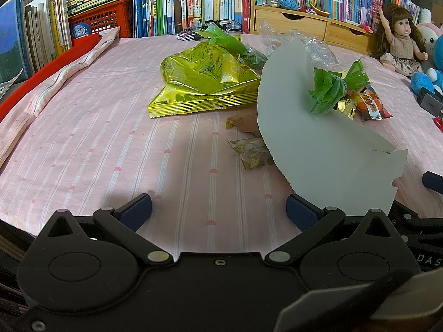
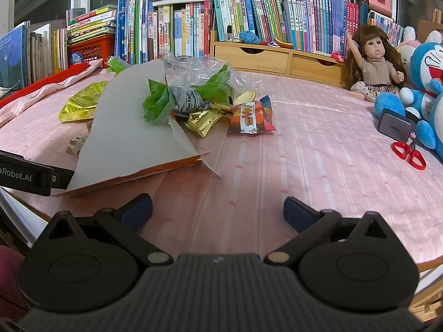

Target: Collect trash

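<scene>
Trash lies in a heap on the pink striped cloth (image 1: 110, 144). A large white cardboard sheet (image 1: 313, 144) (image 2: 130, 127) leans over it, carrying a crumpled green wrapper (image 1: 332, 88) (image 2: 157, 105). Around it lie a yellow-green foil bag (image 1: 205, 83) (image 2: 83, 105), a macaron snack packet (image 1: 371, 108) (image 2: 250, 120), a gold wrapper (image 2: 205, 123), a beige wrapper (image 1: 252, 152) and clear plastic (image 2: 199, 69). My left gripper (image 1: 218, 210) is open, its right finger beside the cardboard's near edge. My right gripper (image 2: 217, 210) is open over bare cloth in front of the heap.
A doll (image 2: 373, 63), a blue plush toy (image 2: 426, 83), a grey charger (image 2: 394, 127) and red scissors (image 2: 409, 155) sit at the right. A wooden drawer unit (image 2: 277, 58), rows of books (image 2: 180, 27) and a red crate (image 1: 102, 19) line the back.
</scene>
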Tool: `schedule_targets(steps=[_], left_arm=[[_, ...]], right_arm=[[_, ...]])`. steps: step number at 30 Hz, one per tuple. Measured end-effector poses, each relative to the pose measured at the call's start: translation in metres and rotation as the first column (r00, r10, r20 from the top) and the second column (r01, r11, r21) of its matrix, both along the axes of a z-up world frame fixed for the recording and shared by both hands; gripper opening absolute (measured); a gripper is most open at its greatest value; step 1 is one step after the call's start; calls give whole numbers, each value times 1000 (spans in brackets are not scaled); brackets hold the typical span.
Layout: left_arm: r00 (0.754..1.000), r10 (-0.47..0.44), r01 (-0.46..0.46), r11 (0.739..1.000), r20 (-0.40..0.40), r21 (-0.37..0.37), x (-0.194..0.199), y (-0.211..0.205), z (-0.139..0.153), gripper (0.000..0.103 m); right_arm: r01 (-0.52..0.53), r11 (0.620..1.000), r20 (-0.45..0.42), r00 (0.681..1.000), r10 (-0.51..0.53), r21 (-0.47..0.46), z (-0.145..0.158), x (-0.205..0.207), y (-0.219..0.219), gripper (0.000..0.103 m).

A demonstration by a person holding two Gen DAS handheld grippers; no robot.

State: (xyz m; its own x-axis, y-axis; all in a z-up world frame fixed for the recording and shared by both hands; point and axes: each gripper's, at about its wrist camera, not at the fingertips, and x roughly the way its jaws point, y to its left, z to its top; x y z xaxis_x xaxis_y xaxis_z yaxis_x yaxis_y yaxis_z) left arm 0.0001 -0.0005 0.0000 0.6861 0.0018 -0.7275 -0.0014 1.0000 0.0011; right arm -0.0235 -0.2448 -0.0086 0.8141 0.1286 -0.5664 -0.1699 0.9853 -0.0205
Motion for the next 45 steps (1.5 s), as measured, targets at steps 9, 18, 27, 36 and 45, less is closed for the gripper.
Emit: schedule_targets(steps=[9, 18, 27, 36, 45], left_arm=[[1000, 0, 0, 1000, 1, 0, 0, 0, 0, 103], [1000, 1, -1, 1000, 0, 0, 0, 0, 0, 103], [1000, 0, 0, 1000, 1, 0, 0, 0, 0, 103], [1000, 1, -1, 1000, 5, 0, 0, 0, 0, 103], [1000, 0, 0, 1000, 11, 0, -3, 3, 0, 103]], right_arm=[[0, 1000, -1, 1000, 0, 0, 0, 1, 0, 103], [0, 1000, -2, 1000, 0, 0, 0, 0, 0, 103], [4, 1000, 8, 1000, -4, 4, -3, -2, -1, 103], [3, 1000, 10, 1000, -4, 6, -2, -2, -1, 103], [0, 1000, 25, 1000, 0, 12, -2, -4, -2, 103]])
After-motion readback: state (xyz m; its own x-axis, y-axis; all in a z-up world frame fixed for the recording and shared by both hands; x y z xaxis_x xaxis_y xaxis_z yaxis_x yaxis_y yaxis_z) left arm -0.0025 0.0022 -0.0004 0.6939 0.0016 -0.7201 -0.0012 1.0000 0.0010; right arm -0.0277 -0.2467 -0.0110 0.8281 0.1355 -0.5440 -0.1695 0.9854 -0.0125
